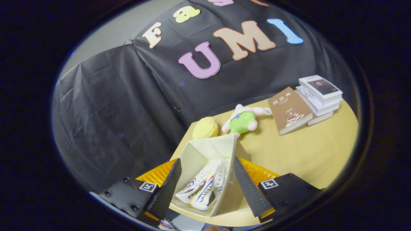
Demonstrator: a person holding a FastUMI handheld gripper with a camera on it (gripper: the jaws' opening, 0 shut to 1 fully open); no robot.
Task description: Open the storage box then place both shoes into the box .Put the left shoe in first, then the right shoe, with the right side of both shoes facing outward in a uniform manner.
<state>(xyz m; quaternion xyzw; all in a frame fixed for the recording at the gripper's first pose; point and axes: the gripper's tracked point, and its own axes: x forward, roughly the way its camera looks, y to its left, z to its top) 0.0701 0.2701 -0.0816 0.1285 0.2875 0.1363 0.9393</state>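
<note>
Tool: the tool [205,186] has its fingers spread wide and holds nothing; it hangs above the bench, apart from the box.
Storage box: the white storage box [205,150] stands open on the near part of the bench [298,154], seen between the two fingers.
Shoes: two white shoes [204,186] with red and blue stripes lie inside the box, side by side and touching.
Yellow toy: a round yellow toy [205,128] sits just beyond the box.
Plush doll: a pink doll in green clothes [244,120] lies to the right of the yellow toy.
Books: a brown book [290,110] and a stack of books [319,94] lie at the far right.
</note>
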